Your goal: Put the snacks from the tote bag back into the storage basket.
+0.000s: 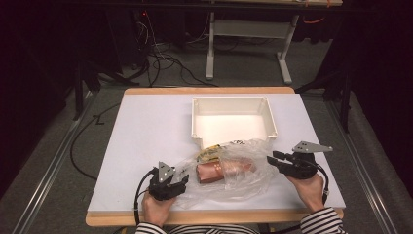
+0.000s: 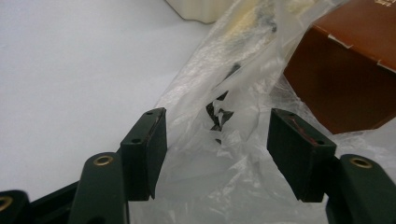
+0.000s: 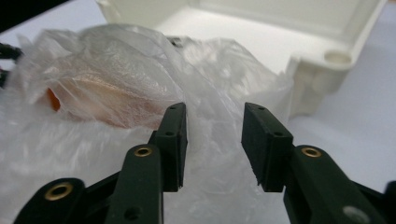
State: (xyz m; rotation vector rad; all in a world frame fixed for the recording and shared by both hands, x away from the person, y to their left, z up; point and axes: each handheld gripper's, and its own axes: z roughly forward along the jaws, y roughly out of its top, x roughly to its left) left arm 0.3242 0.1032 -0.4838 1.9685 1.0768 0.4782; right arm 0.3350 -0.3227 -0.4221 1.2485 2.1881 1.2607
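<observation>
Plastic bag [image 1: 229, 173]: clear, crinkled film between both grippers.
Brown box [image 1: 219, 170]: rectangular, blurred inside film.
Left hand-held gripper [image 2: 217, 140]: jaws apart, film between.
Right hand-held gripper [image 3: 214, 140]: jaws apart, film between.

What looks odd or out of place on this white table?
The crumpled clear plastic bag sprawls loosely in front of the white plastic tray, with a brown box lying askew half inside its mouth. Nothing looks spilled or broken.

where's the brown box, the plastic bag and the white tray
brown box [image 1: 210, 171], high view, its top face
plastic bag [image 1: 243, 181], high view, crumpled near side
white tray [image 1: 230, 101], high view, far wall
</observation>
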